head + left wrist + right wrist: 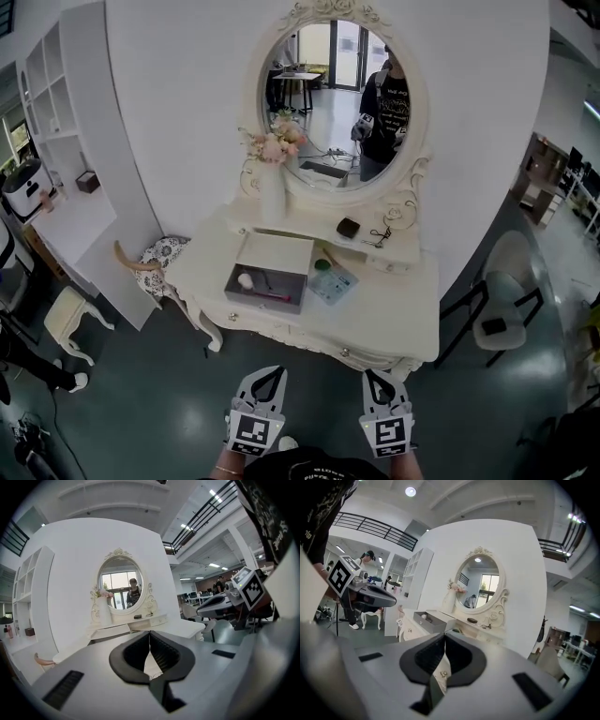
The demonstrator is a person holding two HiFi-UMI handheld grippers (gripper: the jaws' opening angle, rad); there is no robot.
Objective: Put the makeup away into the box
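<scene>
My left gripper (270, 373) and right gripper (379, 376) are pinched shut, empty; the small dark case (348, 227), probably a light, slick compact, wants gripping across its sides.

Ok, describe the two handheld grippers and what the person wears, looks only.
The left gripper and right gripper match: pale grey-white shells with black-lined, ribbed fingers. Each carries a cube of black-and-white square markers at its rear. No cables show. The person wears a dark top with pale lettering and a thin bracelet.
</scene>
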